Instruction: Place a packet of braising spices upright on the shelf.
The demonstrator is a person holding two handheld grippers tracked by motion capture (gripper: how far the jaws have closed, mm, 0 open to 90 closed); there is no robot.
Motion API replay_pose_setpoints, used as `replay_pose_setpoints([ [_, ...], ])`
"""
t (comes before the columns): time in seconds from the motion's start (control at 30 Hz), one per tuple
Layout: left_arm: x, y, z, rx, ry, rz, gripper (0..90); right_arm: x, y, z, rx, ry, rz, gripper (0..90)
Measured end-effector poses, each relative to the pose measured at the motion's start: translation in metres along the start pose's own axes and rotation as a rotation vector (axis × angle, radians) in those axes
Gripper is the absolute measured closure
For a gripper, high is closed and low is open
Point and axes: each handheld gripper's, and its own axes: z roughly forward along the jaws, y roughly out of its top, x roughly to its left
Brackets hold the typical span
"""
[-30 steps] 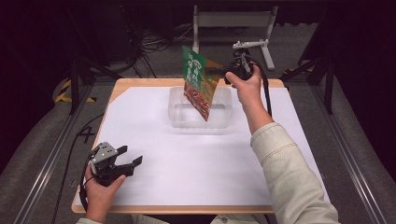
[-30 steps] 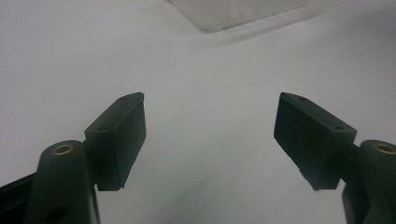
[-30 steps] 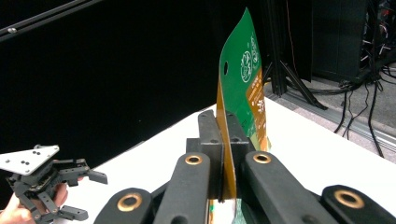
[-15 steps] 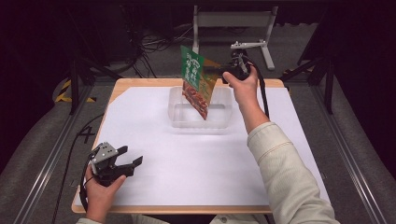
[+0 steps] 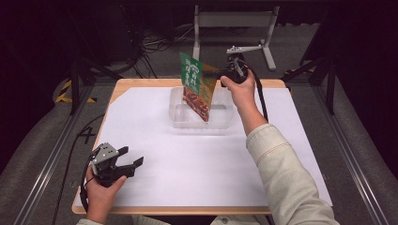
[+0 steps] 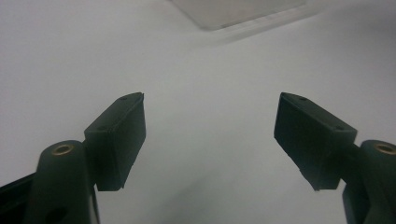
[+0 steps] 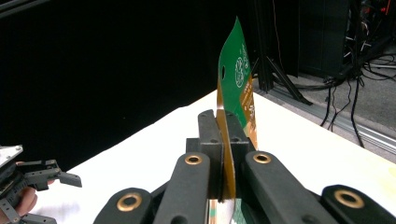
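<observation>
A green and orange snack packet (image 5: 196,86) hangs tilted above a clear plastic tub (image 5: 176,112) at the far middle of the table. My right gripper (image 5: 224,75) is shut on the packet's right edge; in the right gripper view its two jaws pinch the packet (image 7: 237,93) between them, at my right gripper (image 7: 223,122). My left gripper (image 5: 133,159) rests low at the near left of the white sheet, held by a hand. In the left gripper view my left gripper (image 6: 210,119) stands open with bare white sheet between the fingers.
The white sheet (image 5: 202,164) covers most of the wooden table (image 5: 141,82). A metal stand (image 5: 233,21) and cables lie on the floor beyond the far edge. The tub's corner (image 6: 233,11) shows far ahead in the left gripper view.
The right gripper has lifted the packet a little higher above the tub. The left gripper has stayed where it was.
</observation>
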Motion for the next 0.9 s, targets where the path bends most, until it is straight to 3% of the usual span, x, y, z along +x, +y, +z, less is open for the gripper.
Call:
replay_pose_setpoints([
  [0.53, -0.001, 0.001, 0.002, 0.003, -0.003, 0.001, 25.7, 0.0, -0.015, 0.009, 0.025, -0.008, 0.009, 89.1],
  [0.9, -0.002, 0.002, 0.003, 0.01, -0.006, 0.008, 25.7, -0.003, -0.028, -0.001, 0.001, 0.003, 0.032, 85.1],
])
